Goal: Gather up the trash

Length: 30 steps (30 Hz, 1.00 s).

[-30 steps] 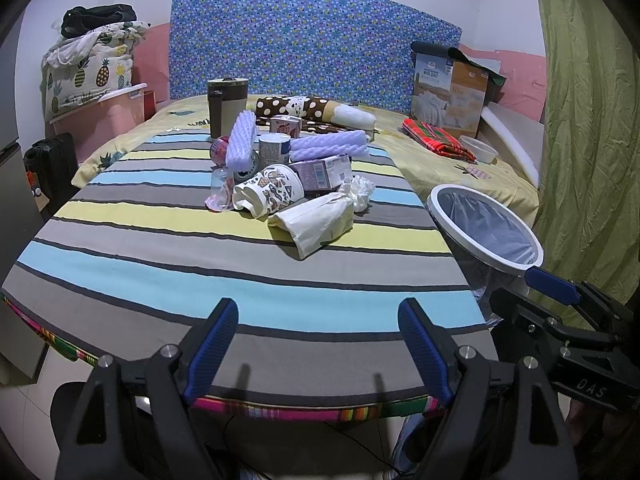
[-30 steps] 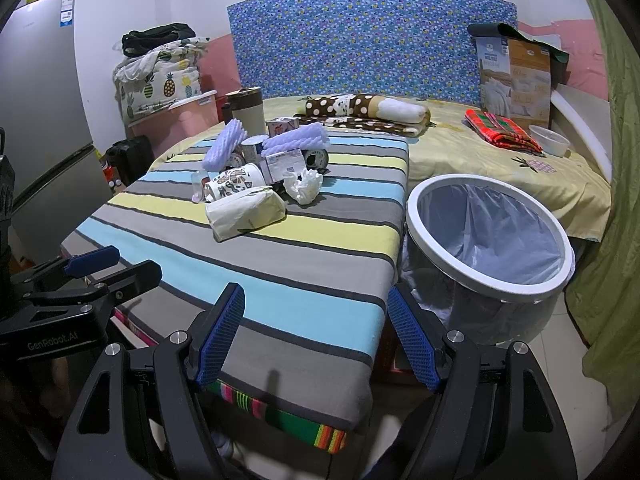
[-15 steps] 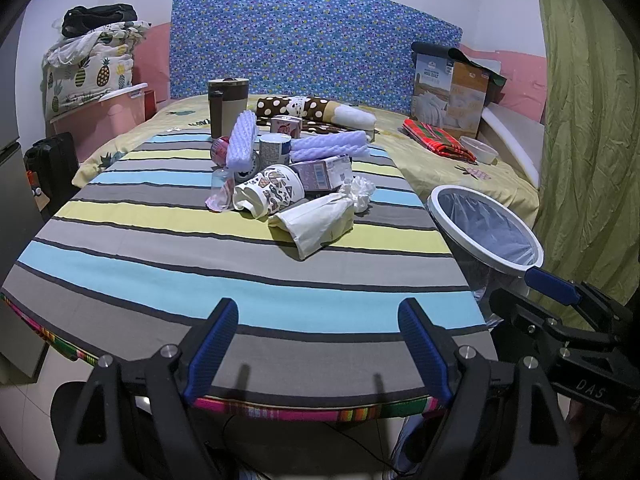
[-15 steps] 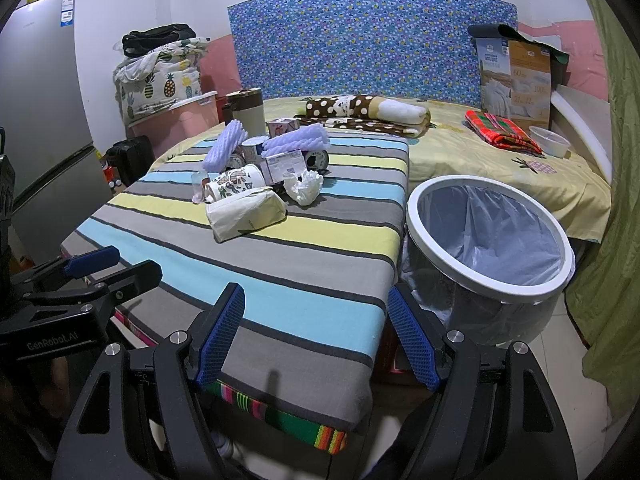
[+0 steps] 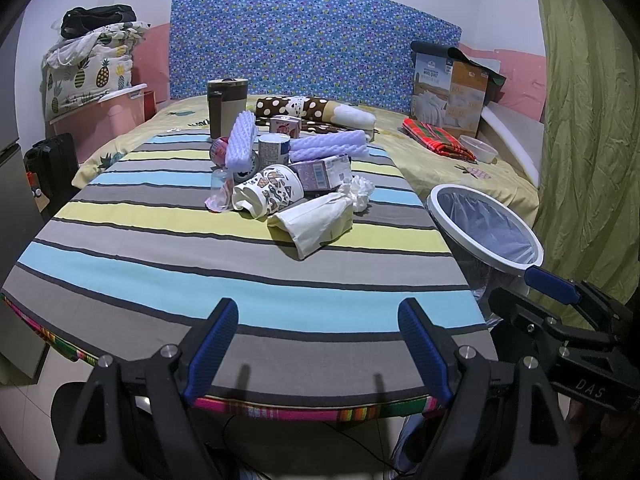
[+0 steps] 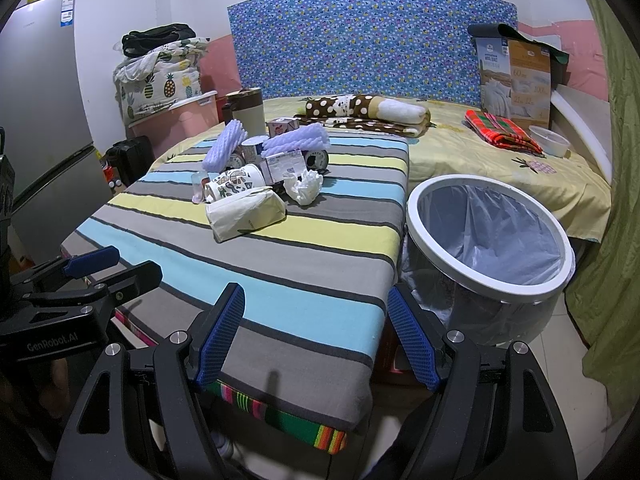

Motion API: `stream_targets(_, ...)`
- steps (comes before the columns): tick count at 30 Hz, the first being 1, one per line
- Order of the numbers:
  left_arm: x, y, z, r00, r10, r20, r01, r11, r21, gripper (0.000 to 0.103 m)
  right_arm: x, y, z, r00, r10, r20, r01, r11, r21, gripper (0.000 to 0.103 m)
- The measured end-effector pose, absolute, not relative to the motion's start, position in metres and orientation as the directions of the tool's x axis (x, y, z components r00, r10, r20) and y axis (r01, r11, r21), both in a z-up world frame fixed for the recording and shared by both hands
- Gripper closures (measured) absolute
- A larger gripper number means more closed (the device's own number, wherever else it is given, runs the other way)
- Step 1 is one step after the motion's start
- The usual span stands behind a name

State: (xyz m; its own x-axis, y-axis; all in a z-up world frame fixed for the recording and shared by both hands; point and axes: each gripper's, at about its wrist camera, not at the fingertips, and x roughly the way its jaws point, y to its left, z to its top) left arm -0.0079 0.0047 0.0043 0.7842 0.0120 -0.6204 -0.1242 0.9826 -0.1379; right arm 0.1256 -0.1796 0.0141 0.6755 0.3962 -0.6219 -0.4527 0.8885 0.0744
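Observation:
A pile of trash lies mid-table on the striped cloth (image 5: 160, 264): a cream paper bag (image 5: 316, 222) (image 6: 246, 214), a patterned paper cup (image 5: 270, 194) (image 6: 234, 186), crumpled tissue (image 5: 360, 194) (image 6: 304, 188), small cartons (image 5: 322, 172), purple foam pieces (image 5: 242, 140) (image 6: 224, 146). A white-rimmed bin with a plastic liner (image 6: 490, 236) (image 5: 484, 228) stands on the floor right of the table. My left gripper (image 5: 318, 348) is open and empty at the table's near edge. My right gripper (image 6: 316, 334) is open and empty over the table's near right corner.
A bed with a yellow sheet (image 6: 500, 160) lies behind the table, with a rolled spotted blanket (image 6: 360, 114), a red plaid cloth (image 6: 500, 132) and a box (image 6: 516, 84). A brown-and-cream jug (image 5: 227, 106) stands at the table's far edge. A fridge (image 6: 40, 120) is left; a green curtain (image 5: 588, 120) right.

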Motion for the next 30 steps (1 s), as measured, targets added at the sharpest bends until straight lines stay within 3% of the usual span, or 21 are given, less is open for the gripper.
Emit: stream_targets(30, 0.032, 0.012, -0.007, 0.768, -0.017, -0.640, -0.078, 0.990, -0.121, 0.019, 0.145, -0.173, 0.012, 0.661, 0.400, -0.635, -0.458, 0.885, 0.080, 0.028)
